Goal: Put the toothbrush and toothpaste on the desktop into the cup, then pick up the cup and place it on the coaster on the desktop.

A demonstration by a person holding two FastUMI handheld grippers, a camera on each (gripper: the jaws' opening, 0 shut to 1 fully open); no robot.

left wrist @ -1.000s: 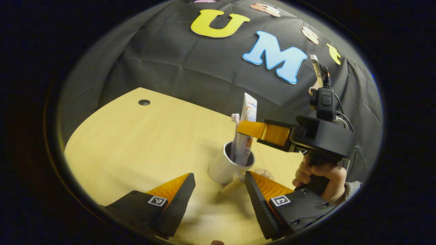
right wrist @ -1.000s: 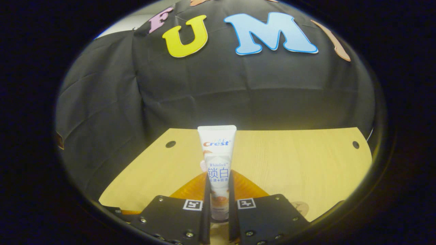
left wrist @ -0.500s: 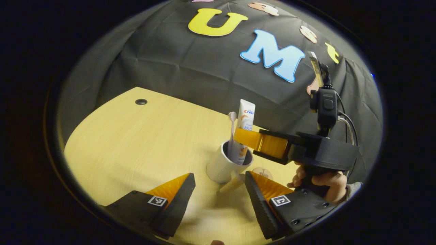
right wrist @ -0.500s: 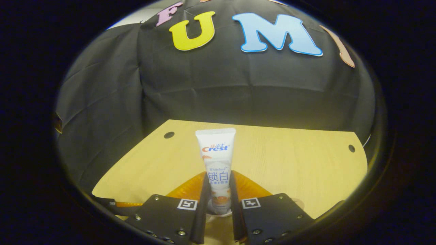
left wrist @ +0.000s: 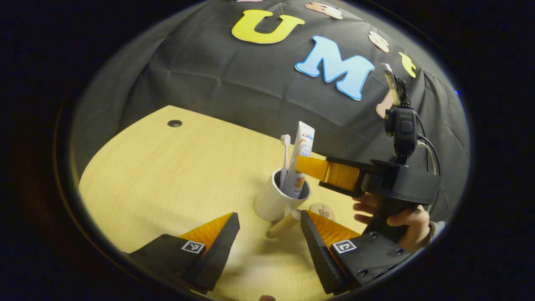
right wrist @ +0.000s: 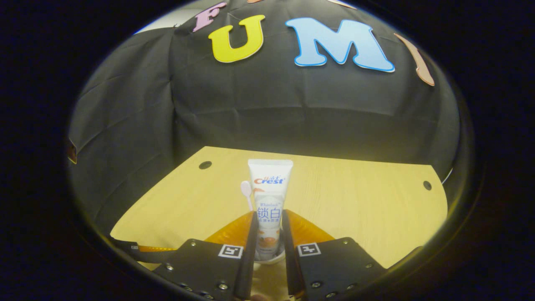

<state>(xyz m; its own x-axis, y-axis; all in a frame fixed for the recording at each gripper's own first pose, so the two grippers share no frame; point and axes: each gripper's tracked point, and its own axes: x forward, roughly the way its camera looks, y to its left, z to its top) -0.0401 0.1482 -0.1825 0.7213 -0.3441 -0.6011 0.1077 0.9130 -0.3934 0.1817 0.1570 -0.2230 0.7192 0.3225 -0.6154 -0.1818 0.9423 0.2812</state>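
Observation:
A white cup (left wrist: 273, 202) with a wooden handle stands on the desktop. A toothbrush (left wrist: 285, 161) stands in it, head up. The toothpaste (left wrist: 301, 161) is upright with its lower end inside the cup. My right gripper (left wrist: 307, 165), held by a hand, comes in from the right and is shut on the tube's middle. In the right gripper view the toothpaste (right wrist: 269, 196) stands between the fingers of my right gripper (right wrist: 268, 234), with the toothbrush (right wrist: 246, 190) head just to its left and the cup (right wrist: 271, 260) rim below. My left gripper (left wrist: 269, 228) is open, close in front of the cup. A round coaster (left wrist: 322, 210) lies right of the cup.
The wooden desktop (left wrist: 167, 175) stretches left and behind the cup, with a cable hole (left wrist: 174, 123) near its far corner. The black cloth wall stands right behind the desk. The hand (left wrist: 401, 221) holding the right gripper is at the right.
The toothpaste went lower into the cup and now stands more upright. The toothbrush head came into sight beside it in the right gripper view. The left gripper stayed put.

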